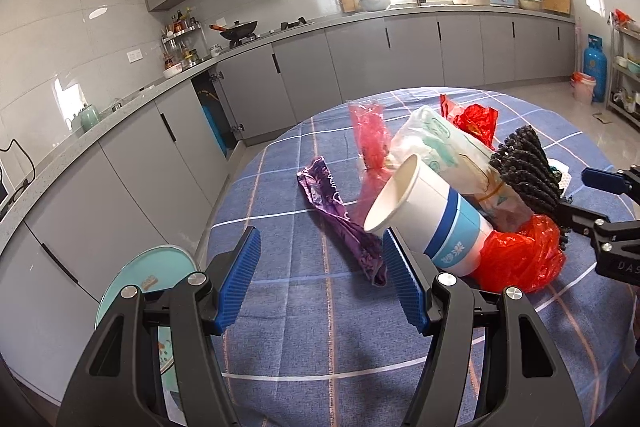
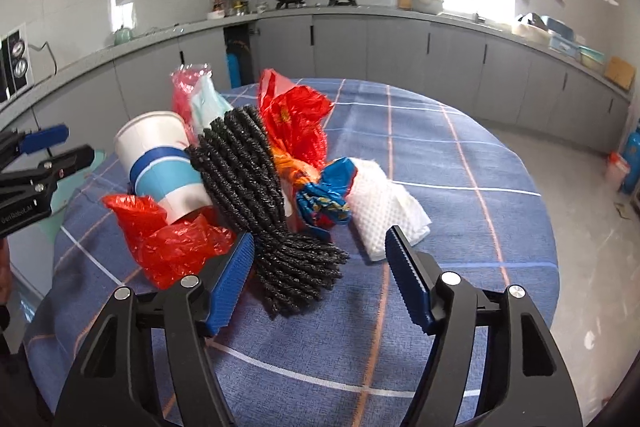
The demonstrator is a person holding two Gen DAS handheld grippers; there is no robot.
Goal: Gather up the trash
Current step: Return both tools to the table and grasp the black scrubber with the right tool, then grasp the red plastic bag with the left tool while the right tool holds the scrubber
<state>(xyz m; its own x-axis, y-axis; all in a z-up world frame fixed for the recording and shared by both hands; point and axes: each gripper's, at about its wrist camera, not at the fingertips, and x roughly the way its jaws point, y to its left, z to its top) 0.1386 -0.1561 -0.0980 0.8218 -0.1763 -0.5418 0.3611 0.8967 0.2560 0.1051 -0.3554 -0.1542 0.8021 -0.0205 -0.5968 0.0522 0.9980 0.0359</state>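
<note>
Left wrist view: left gripper (image 1: 320,279) jaws apart, empty; paper cup (image 1: 428,215) centre right.
Right wrist view: right gripper (image 2: 320,279) jaws apart around black corded bundle (image 2: 260,195).

The right gripper (image 1: 600,203), seen from the left wrist, bears the letters "DAS" on its black body. The left gripper (image 2: 48,155) bears "GenRobot.AI"; the paper cup's (image 1: 432,219) print is unreadable

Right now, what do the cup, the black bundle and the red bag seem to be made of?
Cup: likely paper, matte white with blue printed bands. Black bundle: apparently coarse twisted cord or yarn, dull and rough. Red bag: thin plastic film, glossy, translucent, crinkled.
</note>
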